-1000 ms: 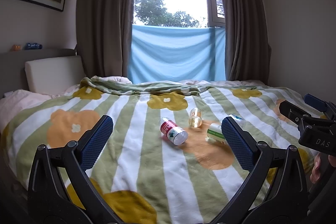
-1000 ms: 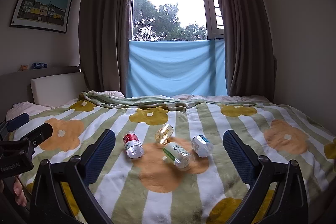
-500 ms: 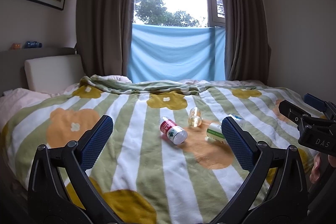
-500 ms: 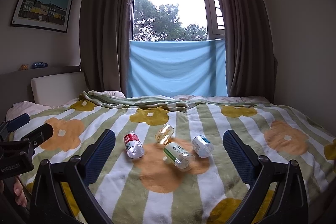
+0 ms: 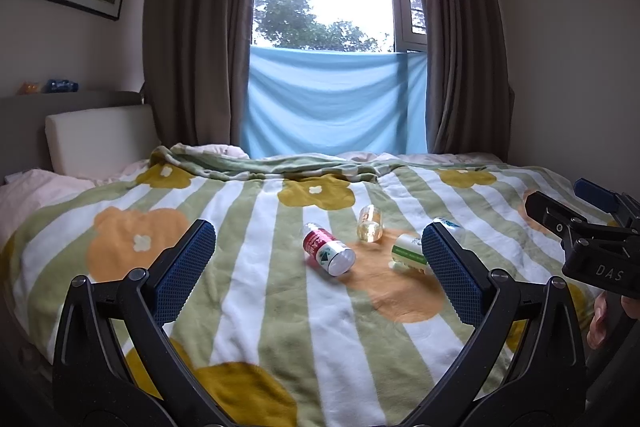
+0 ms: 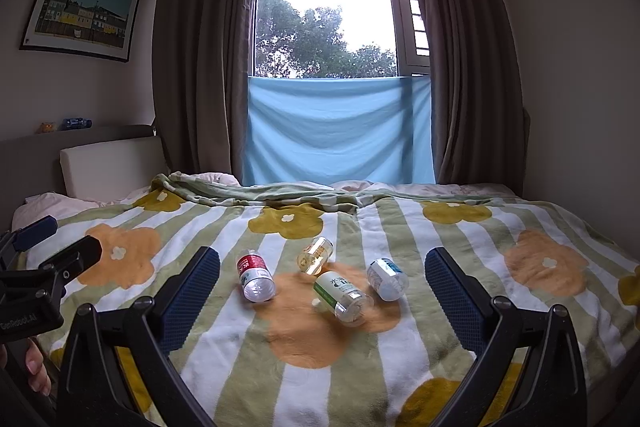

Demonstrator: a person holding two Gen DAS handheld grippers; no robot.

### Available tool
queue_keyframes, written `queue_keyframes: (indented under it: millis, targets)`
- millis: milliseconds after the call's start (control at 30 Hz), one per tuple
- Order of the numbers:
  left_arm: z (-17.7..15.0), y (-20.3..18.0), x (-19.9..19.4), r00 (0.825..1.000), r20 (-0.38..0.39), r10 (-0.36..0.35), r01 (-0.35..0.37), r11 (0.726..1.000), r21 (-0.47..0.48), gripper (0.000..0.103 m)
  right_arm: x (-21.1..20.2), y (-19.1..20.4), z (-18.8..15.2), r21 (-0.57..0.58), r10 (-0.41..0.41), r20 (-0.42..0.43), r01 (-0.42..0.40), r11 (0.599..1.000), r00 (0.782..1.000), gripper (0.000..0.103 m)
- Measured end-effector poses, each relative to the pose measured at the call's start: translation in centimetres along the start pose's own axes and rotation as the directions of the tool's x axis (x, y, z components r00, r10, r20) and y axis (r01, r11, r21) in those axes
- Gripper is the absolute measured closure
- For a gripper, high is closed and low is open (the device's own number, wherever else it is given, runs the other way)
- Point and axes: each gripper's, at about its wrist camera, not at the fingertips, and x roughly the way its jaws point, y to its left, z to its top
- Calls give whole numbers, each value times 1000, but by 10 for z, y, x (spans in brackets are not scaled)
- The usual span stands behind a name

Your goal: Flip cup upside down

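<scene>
- Almost nothing has been shifted since the earlier frames: both claws are kept in the same hovering pose above the bed, and the four containers are seen where they lay before.
- The left gripper (image 5: 318, 263) is held spread wide, with nothing between its blue-padded fingers (image 5: 186, 269) and nothing touched.
- The right gripper (image 6: 322, 291) is likewise held wide apart, empty, with its pads clear of every object.
- A red-labelled bottle (image 5: 328, 254) is seen lying on its side just ahead of the left claw, right of the midline between its fingers.
- A small clear cup (image 5: 370, 229) with yellowish contents is found beyond that bottle, lying tipped over on the striped floral blanket (image 5: 248, 267); from the right claw it (image 6: 316, 255) is seen ahead, near the midline.
- A green-labelled bottle (image 6: 342, 295) is seen lying nearest the right claw, slightly right of its centre; in the left wrist view it is partly hidden behind the right-hand finger.
- A blue-labelled bottle (image 6: 387, 279) lies just beside it, towards the right claw's right-hand finger.
- All four containers are well short of being reached by either claw.
</scene>
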Motion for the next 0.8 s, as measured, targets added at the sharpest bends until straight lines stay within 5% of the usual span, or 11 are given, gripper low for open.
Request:
queue_keyframes:
  millis: [600, 800]
  targets:
    - [-6, 0, 3, 1000, -11, -5, 5, 1000, -3, 0, 7, 9, 1, 4, 7, -22, -7, 1000, 1000, 0]
    - [-14, 11, 20, 999, -54, 1, -3, 1000, -20, 0, 41, -2, 2, -16, -3, -81, 2, 1000, 997, 0]
